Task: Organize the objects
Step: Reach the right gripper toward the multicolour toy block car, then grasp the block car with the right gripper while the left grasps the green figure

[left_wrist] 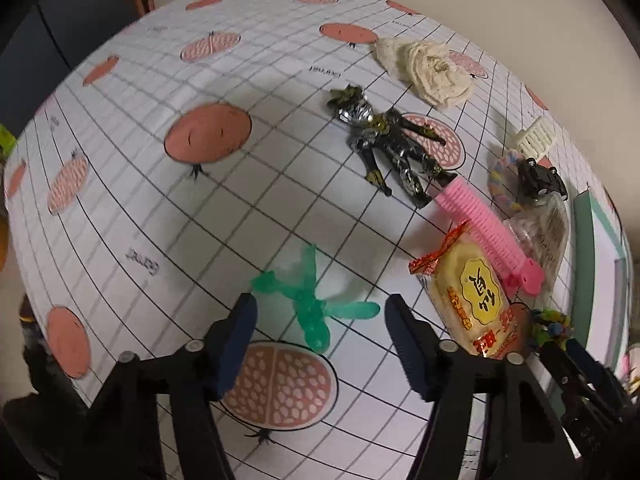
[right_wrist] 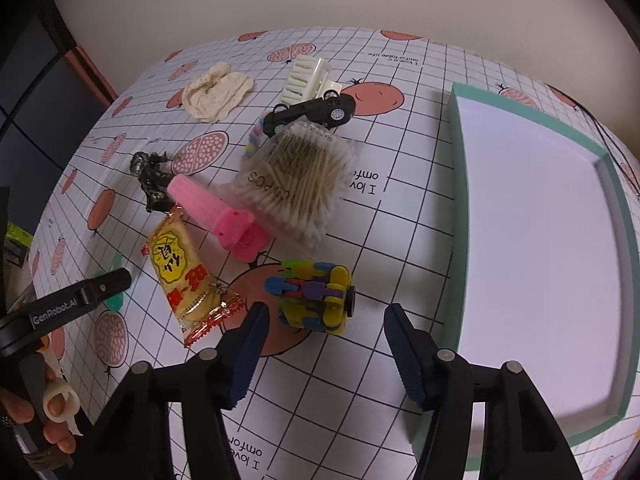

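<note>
My left gripper (left_wrist: 320,332) is open, its fingers on either side of a translucent green toy figure (left_wrist: 310,304) lying on the tablecloth. My right gripper (right_wrist: 322,332) is open just short of a multicoloured block toy (right_wrist: 316,296). A yellow snack packet (right_wrist: 182,272) (left_wrist: 468,292), a pink hair clip (right_wrist: 216,212) (left_wrist: 486,232), a pack of cotton swabs (right_wrist: 296,176), a black toy car (right_wrist: 310,114), a white hair clip (right_wrist: 306,78) and a dark silver action figure (left_wrist: 390,144) lie nearby. The teal box (right_wrist: 458,208) stands at the right with a bare white inside.
A crumpled cream cloth (left_wrist: 426,68) lies at the far side. A pastel hair tie (left_wrist: 500,178) rests beside the car. The patterned tablecloth (left_wrist: 200,208) spreads bare to the left. A hand (right_wrist: 52,412) holds the left gripper's handle at the lower left of the right wrist view.
</note>
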{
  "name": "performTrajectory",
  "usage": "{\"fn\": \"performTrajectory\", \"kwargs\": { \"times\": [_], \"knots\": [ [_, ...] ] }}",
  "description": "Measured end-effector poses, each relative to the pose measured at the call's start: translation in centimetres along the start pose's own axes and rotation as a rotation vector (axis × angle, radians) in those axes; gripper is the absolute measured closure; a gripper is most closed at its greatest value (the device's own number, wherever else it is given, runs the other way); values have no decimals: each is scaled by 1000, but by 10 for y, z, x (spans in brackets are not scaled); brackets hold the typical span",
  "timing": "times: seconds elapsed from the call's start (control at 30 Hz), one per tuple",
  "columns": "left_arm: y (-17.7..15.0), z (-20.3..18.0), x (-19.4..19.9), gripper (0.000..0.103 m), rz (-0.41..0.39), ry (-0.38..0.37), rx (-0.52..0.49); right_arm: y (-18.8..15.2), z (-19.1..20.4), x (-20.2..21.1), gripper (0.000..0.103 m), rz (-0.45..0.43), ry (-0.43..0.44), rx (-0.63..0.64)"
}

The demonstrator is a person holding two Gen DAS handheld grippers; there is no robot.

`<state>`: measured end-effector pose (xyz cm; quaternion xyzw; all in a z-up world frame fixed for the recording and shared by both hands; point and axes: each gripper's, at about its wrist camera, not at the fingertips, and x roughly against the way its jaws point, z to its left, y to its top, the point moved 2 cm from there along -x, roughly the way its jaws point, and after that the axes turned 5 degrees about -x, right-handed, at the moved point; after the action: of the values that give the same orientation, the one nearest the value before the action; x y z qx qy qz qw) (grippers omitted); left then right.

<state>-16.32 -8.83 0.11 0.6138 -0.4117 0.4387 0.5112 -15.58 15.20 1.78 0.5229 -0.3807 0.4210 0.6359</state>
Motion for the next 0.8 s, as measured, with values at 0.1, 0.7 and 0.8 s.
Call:
{"fn": "performTrajectory", "kwargs": {
  "times": [0.1,0.7,0.8],
  "knots": [
    [0,-2,-4,43,-4,14,-4,1,-3,-3,48,3,0,4],
    [1,-23,0,59,-38,65,-40,0,-11,-13,66,8,42,-34],
    [0,-24,2,60,-40,53,-37,-2,-13,-6,67,3,51,-34]
  ]
}}
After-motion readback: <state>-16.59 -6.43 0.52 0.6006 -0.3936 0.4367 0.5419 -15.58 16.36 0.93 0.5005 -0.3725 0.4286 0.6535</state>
